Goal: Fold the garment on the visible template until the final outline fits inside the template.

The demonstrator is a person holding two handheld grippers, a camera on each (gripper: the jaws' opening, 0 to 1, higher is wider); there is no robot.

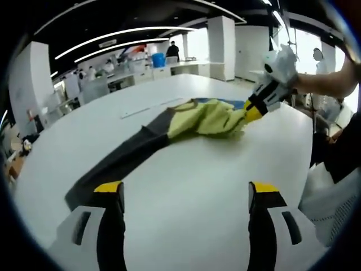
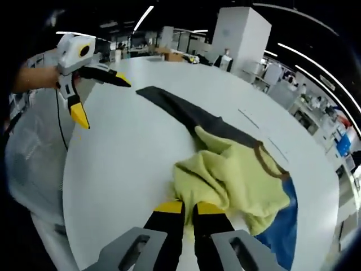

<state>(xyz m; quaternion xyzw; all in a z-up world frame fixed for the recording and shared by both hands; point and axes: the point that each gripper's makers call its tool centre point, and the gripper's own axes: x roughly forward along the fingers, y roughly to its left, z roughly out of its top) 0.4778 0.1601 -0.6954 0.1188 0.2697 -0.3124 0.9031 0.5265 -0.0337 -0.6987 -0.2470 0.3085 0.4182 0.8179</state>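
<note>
Item: garment (image 2: 237, 175), one piece, lying on a white table (image 2: 124, 169). We record three colours in it: a pale yellow-green body, bunched and rumpled in thick folds; a long dark grey part (image 2: 186, 113) stretched flat and narrow across the tabletop away from the bunch; and a blue panel (image 2: 285, 226) at the far side of the bunch. A brown band (image 2: 265, 155) edges the yellow-green cloth in a curve. In the left gripper view we see the same garment (image 1: 208, 118) at mid-table, its dark part (image 1: 121, 161) running toward the lower left.

Right gripper (image 2: 189, 207): jaws drawn narrow, yellow tips pressed into the edge of the yellow-green cloth, holding it. In the left gripper view we see it (image 1: 248, 116) held by a person's hand, its tips at the cloth.

Left gripper (image 1: 186, 189): jaws spread wide, above bare table, holding nothing. In the right gripper view we see it (image 2: 101, 99) raised off the table, well apart from the garment.

Template: we cannot make it out with certainty.
</note>
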